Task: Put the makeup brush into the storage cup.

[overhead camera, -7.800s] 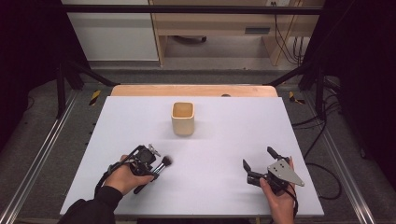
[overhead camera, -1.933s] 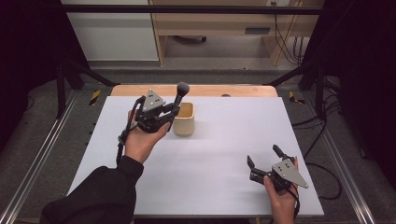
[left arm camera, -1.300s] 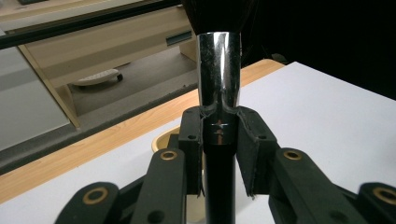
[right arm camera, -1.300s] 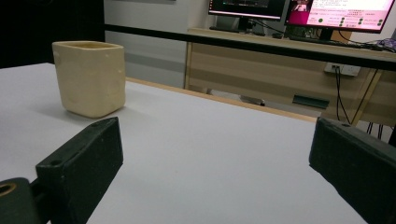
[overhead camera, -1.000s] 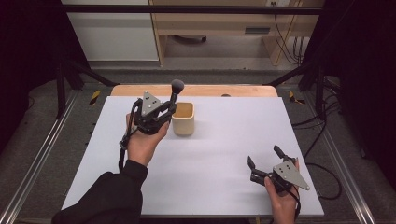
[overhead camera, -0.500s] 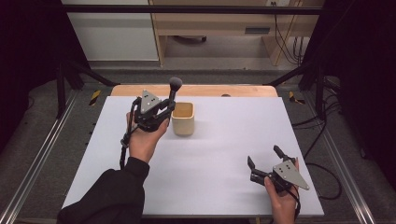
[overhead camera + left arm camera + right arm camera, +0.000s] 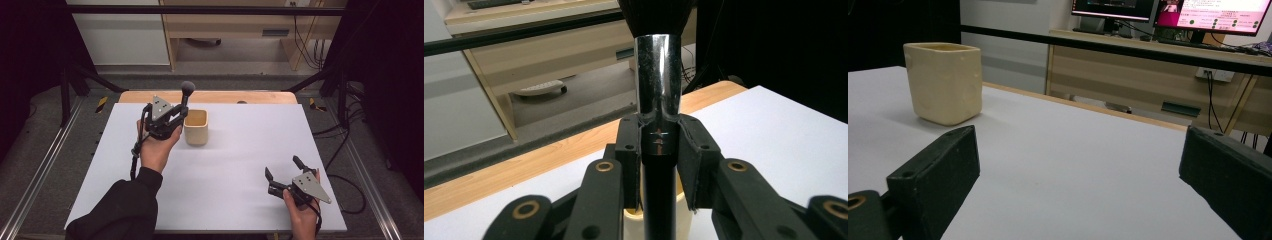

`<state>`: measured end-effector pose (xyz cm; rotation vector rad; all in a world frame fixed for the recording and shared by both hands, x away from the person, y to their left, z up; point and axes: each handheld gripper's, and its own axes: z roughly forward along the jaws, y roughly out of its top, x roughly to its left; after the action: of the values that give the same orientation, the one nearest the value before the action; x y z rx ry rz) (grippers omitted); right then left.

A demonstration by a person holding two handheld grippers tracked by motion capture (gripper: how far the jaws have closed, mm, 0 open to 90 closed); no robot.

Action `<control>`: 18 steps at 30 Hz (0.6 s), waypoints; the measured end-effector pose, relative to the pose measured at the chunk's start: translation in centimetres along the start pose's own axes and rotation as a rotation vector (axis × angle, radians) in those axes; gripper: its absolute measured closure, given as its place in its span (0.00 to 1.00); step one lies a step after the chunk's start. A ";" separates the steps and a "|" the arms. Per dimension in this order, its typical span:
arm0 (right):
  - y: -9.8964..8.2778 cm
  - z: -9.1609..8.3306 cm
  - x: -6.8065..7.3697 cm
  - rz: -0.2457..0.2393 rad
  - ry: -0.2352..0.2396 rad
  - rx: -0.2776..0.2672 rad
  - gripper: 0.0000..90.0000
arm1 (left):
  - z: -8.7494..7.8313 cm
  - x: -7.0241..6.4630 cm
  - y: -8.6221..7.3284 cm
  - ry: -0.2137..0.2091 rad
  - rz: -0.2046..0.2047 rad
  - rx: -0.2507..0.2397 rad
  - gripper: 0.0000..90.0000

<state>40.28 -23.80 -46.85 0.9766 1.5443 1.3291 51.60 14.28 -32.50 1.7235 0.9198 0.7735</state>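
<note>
Brush (image 7: 186, 95) stands upright, clenched in the left claw (image 7: 176, 116) just beside the cup (image 7: 196, 127); the right claw (image 7: 283, 173) rests released on the desk (image 7: 240, 150). Lowered off-centre, its handle could tip the cup.

The white surface (image 7: 225, 170) lies bare between the two tools, so passage across its middle and near edge is free. The cream square cup (image 7: 196, 127) stands toward the far edge; the left tool (image 7: 172, 116), clamped on an upright makeup brush (image 7: 186, 95), crowds its left side. The cup's right side is open.
</note>
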 end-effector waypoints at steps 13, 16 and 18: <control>0.0 0.0 0.0 0.000 0.001 0.001 0.03 | 0.7 0.3 -0.3 0.025 -0.016 0.004 0.81; 0.0 0.0 -0.1 0.001 0.001 0.000 0.03 | 0.8 0.3 -0.3 0.024 -0.015 0.006 0.81; 0.0 0.1 -0.1 0.000 0.001 0.002 0.03 | 0.9 0.3 -0.3 0.024 -0.023 0.002 0.81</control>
<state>40.36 -23.85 -46.88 0.9777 1.5462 1.3284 52.42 14.21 -33.01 1.7057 0.9548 0.7803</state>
